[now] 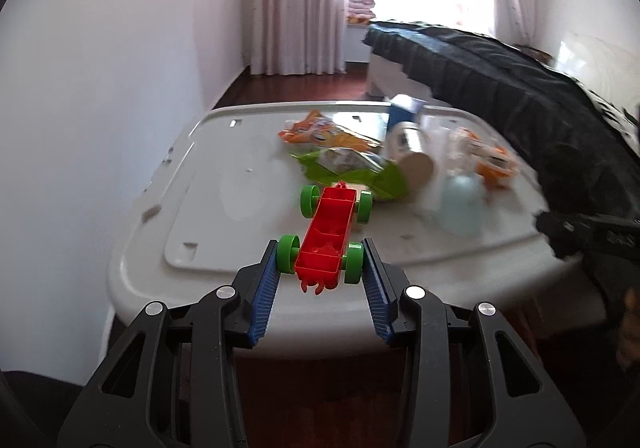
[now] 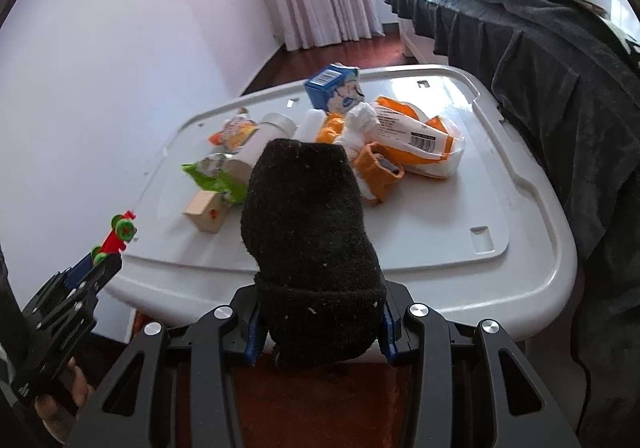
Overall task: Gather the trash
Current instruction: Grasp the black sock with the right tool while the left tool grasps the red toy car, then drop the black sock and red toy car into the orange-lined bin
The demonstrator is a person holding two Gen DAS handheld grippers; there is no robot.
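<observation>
My left gripper (image 1: 320, 254) is shut on a red toy car with green wheels (image 1: 326, 236), held above the near edge of the white bin lid (image 1: 208, 192). It also shows in the right wrist view (image 2: 116, 238). My right gripper (image 2: 320, 312) is shut on a black knitted sock (image 2: 308, 232) that hides its fingertips. Trash lies on the lid: a green wrapper (image 2: 214, 178), an orange snack bag (image 1: 320, 132), a blue milk carton (image 2: 334, 88), a white-orange packet (image 2: 416, 136) and a cardboard tube (image 1: 416, 164).
A wooden block (image 2: 206, 210) lies on the lid near the green wrapper. A bed with a dark blanket (image 2: 540, 48) stands at the right. A white wall is at the left, curtains (image 1: 298, 0) at the back. A pale blue cup (image 1: 460, 204) is blurred.
</observation>
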